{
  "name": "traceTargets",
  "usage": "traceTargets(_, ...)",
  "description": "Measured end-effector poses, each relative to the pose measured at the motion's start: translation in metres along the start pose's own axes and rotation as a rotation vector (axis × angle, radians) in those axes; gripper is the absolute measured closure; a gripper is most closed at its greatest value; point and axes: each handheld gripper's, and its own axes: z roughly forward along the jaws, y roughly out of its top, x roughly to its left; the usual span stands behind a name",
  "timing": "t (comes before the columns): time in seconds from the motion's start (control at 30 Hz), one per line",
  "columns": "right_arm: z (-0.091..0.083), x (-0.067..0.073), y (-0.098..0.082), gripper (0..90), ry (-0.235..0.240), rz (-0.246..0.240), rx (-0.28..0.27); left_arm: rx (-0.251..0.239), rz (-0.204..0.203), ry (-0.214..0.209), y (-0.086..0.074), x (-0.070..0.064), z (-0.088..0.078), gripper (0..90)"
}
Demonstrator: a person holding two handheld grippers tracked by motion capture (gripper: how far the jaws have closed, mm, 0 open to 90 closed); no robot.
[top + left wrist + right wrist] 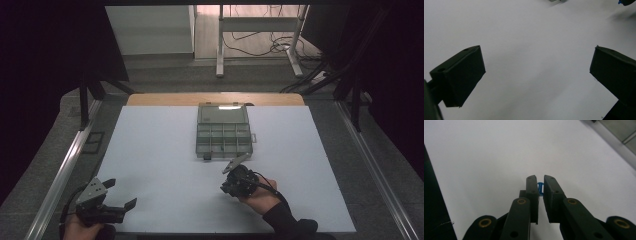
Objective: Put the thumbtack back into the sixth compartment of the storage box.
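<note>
We pinch a small blue ring (540,188) in our right gripper (540,185), its jaws pressed on it, low over the white sheet (160,165) just in front of the box (223,131). From above the ring is too small to see. The box lies open near the far edge; its little cells look dim. Our left gripper (121,194) rests at the near left corner, jaws spread wide.

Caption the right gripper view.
Right tongs shut on a small blue ring above the white mat.
</note>
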Motion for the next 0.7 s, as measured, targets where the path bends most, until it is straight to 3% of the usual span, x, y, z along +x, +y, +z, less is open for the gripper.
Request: traceTargets(0.7, -0.003, -0.016, 0.018, 81.8, -0.014, 0.039, -0.058, 0.004, 0.003, -0.001, 0.000, 0.000, 0.001, 0.2)
